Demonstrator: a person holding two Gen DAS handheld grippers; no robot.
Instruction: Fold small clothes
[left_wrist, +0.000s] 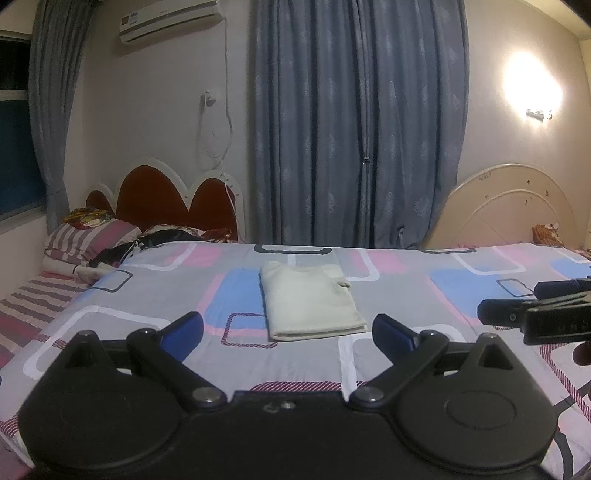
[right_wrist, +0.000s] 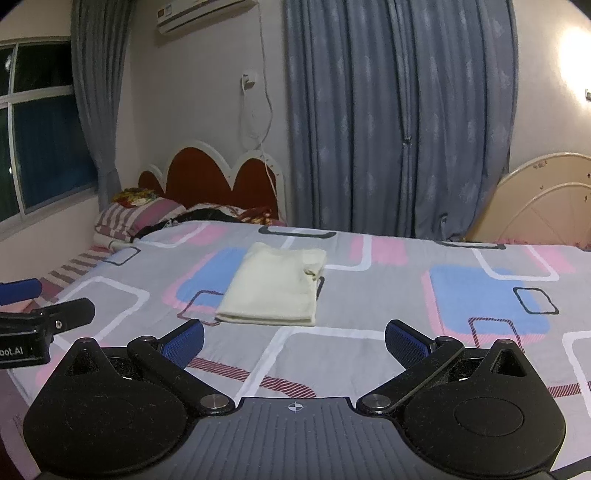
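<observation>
A: Left gripper (left_wrist: 287, 331), own wrist view: blue-padded fingers spread wide, nothing between them. It hangs above the patterned bedsheet (left_wrist: 406, 288); the near edge of the folded cream garment (left_wrist: 310, 301) sits in the gap between the fingertips, farther out.

B: Right gripper (right_wrist: 294, 338), same entry: jaws wide apart, empty, above the sheet. In its view the garment (right_wrist: 275, 286) lies ahead and slightly left of centre.

A: Garment condition?

B: Folded into a compact rectangle, lying flat on the bed, doubled edge toward both cameras. A small bunched bit shows at its right side, possibly a collar or a cuff; the light is too dim to say which.

A: Contact?

B: Neither gripper touches it. Both stand apart from it on the near side.

A: Cross-check: the right gripper (left_wrist: 535, 314) shows at the right edge of the left view, black body, to the right of the garment. The left gripper (right_wrist: 37, 317) shows at the left edge of the right view, one blue pad visible.

B: Surroundings: blue-grey curtains (left_wrist: 354, 122) behind the bed, a red scalloped headboard (left_wrist: 166, 199) at the left with a striped pillow (left_wrist: 88, 236), an air conditioner (left_wrist: 170, 20) high on the wall, a wall lamp (left_wrist: 533, 85) lit at the right.
</observation>
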